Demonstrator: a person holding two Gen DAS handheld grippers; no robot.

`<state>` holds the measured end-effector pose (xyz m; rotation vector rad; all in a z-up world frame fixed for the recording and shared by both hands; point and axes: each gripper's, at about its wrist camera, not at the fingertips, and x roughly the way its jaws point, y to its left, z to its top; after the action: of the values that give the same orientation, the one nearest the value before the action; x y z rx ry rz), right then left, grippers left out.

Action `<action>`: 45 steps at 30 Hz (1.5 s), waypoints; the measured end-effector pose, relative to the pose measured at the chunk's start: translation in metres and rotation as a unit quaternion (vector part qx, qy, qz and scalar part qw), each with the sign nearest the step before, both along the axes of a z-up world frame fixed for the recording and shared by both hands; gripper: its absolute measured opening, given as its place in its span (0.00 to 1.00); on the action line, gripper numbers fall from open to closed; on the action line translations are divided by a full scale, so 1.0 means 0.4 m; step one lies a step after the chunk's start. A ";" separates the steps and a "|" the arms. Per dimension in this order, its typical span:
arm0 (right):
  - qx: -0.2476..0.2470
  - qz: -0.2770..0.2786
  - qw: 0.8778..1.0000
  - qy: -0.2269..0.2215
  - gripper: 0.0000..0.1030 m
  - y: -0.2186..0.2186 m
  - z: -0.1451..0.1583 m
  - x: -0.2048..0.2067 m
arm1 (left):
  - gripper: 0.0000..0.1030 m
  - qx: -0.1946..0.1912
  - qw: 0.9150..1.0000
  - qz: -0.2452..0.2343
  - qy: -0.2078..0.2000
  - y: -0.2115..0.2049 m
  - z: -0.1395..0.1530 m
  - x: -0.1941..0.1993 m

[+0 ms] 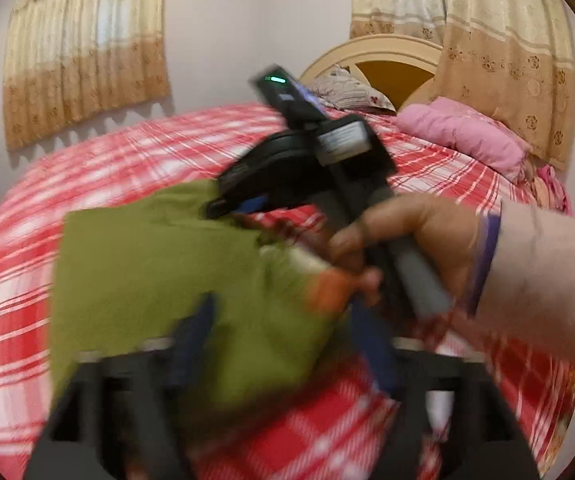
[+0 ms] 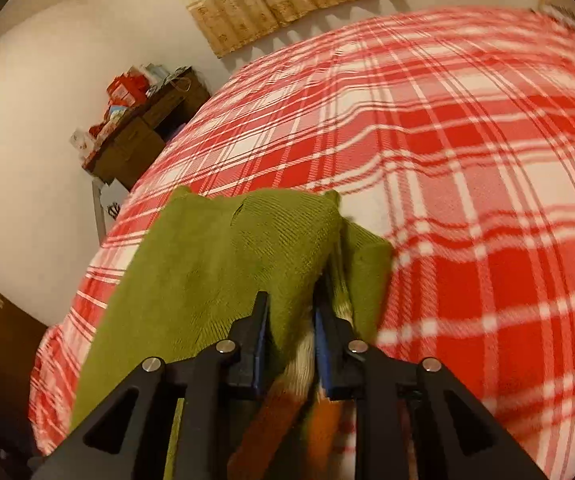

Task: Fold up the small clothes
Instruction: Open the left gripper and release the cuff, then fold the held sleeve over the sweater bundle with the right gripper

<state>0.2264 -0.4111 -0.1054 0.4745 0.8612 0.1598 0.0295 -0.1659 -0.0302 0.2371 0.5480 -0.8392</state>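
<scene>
A small olive-green knit garment (image 1: 147, 264) with an orange and white trim (image 1: 327, 292) lies partly folded on a red and white plaid bedspread (image 1: 127, 152). My left gripper (image 1: 283, 312) is blurred and stands wide open over the garment's near edge, its pads off the cloth. A hand (image 1: 407, 232) holds my right gripper (image 1: 223, 208) at the garment's far edge. In the right wrist view, the right gripper (image 2: 291, 312) is shut on a bunched fold of the green garment (image 2: 215, 264). Its orange trim (image 2: 319, 412) hangs beneath the fingers.
The plaid bedspread (image 2: 467, 160) stretches far to the right. A pink blanket (image 1: 463, 136), a pillow (image 1: 347, 90) and a cream headboard (image 1: 391, 52) sit at the bed's head. A cluttered dark bedside table (image 2: 143, 128) stands by the wall.
</scene>
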 end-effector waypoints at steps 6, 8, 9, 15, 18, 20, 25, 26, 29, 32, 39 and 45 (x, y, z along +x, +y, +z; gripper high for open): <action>-0.052 -0.065 0.996 -0.037 0.41 0.005 0.090 -0.224 | 0.84 -0.007 0.999 0.053 0.002 0.188 0.001 -0.070; -0.054 -0.048 0.996 -0.059 0.41 0.038 0.115 -0.290 | 0.84 -0.002 0.997 0.078 0.018 0.227 -0.011 -0.063; -0.059 -0.036 0.995 -0.069 0.41 0.065 0.127 -0.321 | 0.84 0.000 0.995 0.093 0.037 0.250 -0.018 -0.053; -0.136 0.024 0.989 -0.060 0.41 0.212 0.115 -0.346 | 0.84 -0.010 0.986 0.152 0.073 0.303 -0.018 -0.035; -0.140 0.021 0.990 -0.024 0.41 0.230 0.059 -0.307 | 0.84 0.003 0.983 0.175 0.054 0.321 0.000 -0.051; -0.157 0.013 0.987 -0.014 0.38 0.241 0.033 -0.305 | 0.84 0.004 0.982 0.182 0.049 0.341 0.002 -0.054; -0.189 -0.010 0.982 -0.018 0.07 0.262 0.018 -0.336 | 0.84 0.005 0.978 0.199 0.065 0.377 -0.013 -0.049; -0.205 -0.023 0.978 -0.020 0.07 0.255 0.023 -0.339 | 0.84 0.004 0.977 0.201 0.069 0.380 -0.017 -0.048; -0.189 -0.050 0.981 -0.003 0.07 0.208 0.007 -0.344 | 0.84 0.012 0.978 0.193 0.078 0.360 -0.027 -0.040; -0.167 -0.052 0.985 -0.013 0.07 0.194 -0.005 -0.352 | 0.84 0.035 0.980 0.184 0.070 0.310 -0.037 -0.031; -0.157 -0.042 0.986 -0.018 0.07 0.197 -0.003 -0.384 | 0.68 0.065 0.960 0.261 0.071 0.236 -0.053 0.072; -0.131 -0.030 0.991 -0.012 0.08 0.176 0.014 -0.400 | 0.67 0.045 0.964 0.234 0.118 0.300 -0.082 0.065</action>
<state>0.0664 -0.3407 -0.0998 0.2515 0.8302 -0.0046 0.0555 -0.0459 -0.0631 0.0823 0.8275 -0.3819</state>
